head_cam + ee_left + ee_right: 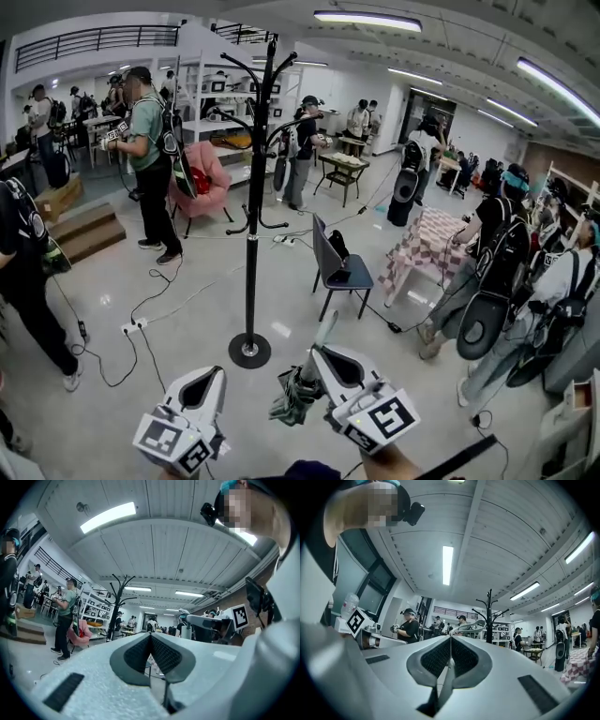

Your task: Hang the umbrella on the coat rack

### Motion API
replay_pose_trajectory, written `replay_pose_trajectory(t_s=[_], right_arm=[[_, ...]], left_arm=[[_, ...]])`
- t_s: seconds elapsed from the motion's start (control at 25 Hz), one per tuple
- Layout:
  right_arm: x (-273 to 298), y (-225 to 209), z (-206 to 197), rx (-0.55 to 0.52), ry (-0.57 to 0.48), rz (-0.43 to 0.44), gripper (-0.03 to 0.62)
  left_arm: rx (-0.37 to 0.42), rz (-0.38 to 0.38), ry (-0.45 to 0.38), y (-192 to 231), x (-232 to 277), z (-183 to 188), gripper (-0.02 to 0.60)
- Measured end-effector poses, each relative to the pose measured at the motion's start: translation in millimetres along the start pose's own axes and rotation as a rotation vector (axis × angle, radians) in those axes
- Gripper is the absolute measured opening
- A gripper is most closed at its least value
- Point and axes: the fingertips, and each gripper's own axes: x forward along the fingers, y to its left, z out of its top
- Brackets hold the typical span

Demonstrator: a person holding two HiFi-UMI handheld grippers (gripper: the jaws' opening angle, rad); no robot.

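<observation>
Plainly clamped tight on the umbrella (296, 394), right gripper (323, 356): pale handle (325, 328) poking up past the jaws, green folds drooping below, short of the rack (255, 187). Left gripper (214, 375) closed on nothing. Probably light; stiff along the shaft, floppy in the cloth. Best gripped at the shaft, leaving the handle free for a hook.

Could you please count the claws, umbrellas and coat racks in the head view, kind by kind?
claws: 2, the left claw and the right claw
umbrella: 1
coat rack: 1
Total: 4
</observation>
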Motion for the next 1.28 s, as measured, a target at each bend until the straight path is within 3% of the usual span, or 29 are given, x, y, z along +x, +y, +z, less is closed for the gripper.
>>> replay_pose_trajectory(t_s=[0.52,0.76,1.12,1.28], right_arm=[[51,-7,-17,0.015,-0.029,0.067,0.009],[84,-31,-12,0.002,-0.063,0.096,0.009],[129,-81,-43,0.008,-0.046,0.107,0.009],[150,-100,-47,0.006,-0.043,0.131,0.009]], left_arm=[[0.022,0.047,-0.001,44,23,-2,0.011],[0.055,0.068,-0.001,60,57,11,0.011],[0.045,0.084,0.019,92,117,-1,0.011],[0.057,0.067,-0.008,96,149,14,0.011]])
